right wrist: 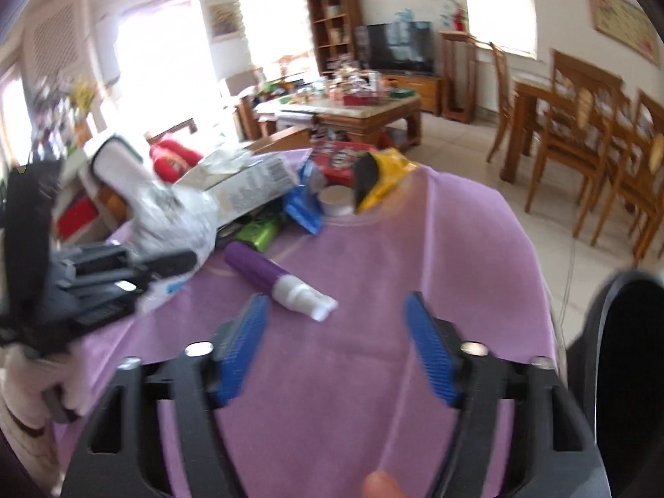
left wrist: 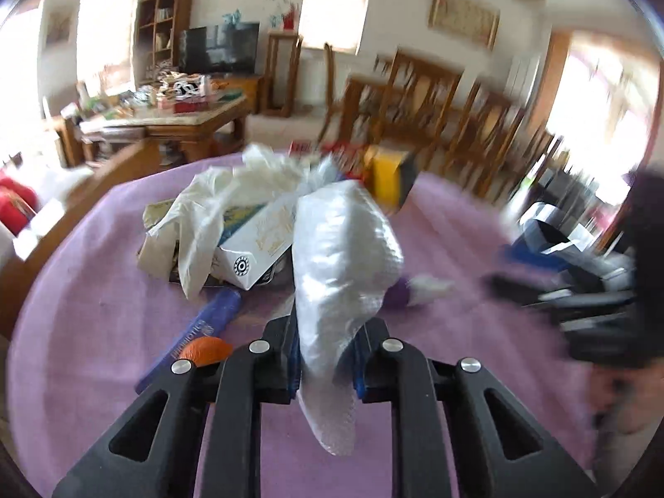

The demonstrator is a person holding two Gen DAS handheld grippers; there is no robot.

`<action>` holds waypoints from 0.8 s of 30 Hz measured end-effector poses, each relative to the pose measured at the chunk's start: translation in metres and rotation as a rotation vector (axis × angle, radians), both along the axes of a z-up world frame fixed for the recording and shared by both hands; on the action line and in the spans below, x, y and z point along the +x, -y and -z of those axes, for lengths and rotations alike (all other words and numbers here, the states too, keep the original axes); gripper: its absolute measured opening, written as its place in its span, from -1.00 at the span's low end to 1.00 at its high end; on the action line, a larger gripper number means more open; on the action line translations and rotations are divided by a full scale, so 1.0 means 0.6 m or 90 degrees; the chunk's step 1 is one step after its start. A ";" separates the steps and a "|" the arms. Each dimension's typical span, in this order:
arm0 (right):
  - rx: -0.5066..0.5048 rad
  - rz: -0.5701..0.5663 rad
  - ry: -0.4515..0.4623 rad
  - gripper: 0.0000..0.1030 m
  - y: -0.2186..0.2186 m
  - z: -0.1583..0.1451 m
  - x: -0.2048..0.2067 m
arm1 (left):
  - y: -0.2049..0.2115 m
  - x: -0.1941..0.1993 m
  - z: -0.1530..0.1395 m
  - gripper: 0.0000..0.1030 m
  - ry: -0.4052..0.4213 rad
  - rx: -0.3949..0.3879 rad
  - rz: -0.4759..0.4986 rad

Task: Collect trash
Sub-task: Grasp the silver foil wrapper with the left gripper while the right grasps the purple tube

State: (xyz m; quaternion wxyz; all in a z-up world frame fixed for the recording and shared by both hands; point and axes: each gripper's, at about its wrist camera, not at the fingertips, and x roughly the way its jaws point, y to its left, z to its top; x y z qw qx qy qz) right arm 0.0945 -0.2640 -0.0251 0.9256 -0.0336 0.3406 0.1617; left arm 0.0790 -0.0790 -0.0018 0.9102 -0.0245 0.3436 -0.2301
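My left gripper (left wrist: pixel 325 357) is shut on a crumpled clear plastic bag (left wrist: pixel 340 257) and holds it above the purple tablecloth (left wrist: pixel 103 290). That gripper and its bag (right wrist: pixel 174 211) also show at the left of the right wrist view. My right gripper (right wrist: pixel 336 348) is open and empty over the cloth (right wrist: pixel 373 269). A purple tube with a white cap (right wrist: pixel 278 280) lies just ahead of its left finger; it also shows in the left wrist view (left wrist: pixel 415 290). A heap of trash (left wrist: pixel 232 224) sits further back: white bag, white box, yellow packet (right wrist: pixel 386 178), blue wrapper (right wrist: pixel 303 207).
A blue stick (left wrist: pixel 195 328) and an orange ball (left wrist: pixel 207 350) lie by my left fingers. A black bin rim (right wrist: pixel 622 357) is at the right table edge. Wooden chairs (right wrist: pixel 581 141) and a cluttered coffee table (right wrist: pixel 352 108) stand beyond.
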 end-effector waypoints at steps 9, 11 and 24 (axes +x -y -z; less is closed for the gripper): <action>-0.178 -0.136 -0.013 -0.23 -0.152 0.041 0.072 | -0.063 -0.027 -0.016 -0.64 0.065 -0.134 -0.067; -0.214 -0.136 -0.002 -0.32 -0.172 0.046 0.077 | -0.047 -0.023 -0.018 -0.64 0.059 -0.128 -0.060; 0.096 -0.059 -0.059 -0.56 -0.043 0.001 0.002 | -0.058 -0.026 -0.011 -0.63 0.057 -0.101 -0.033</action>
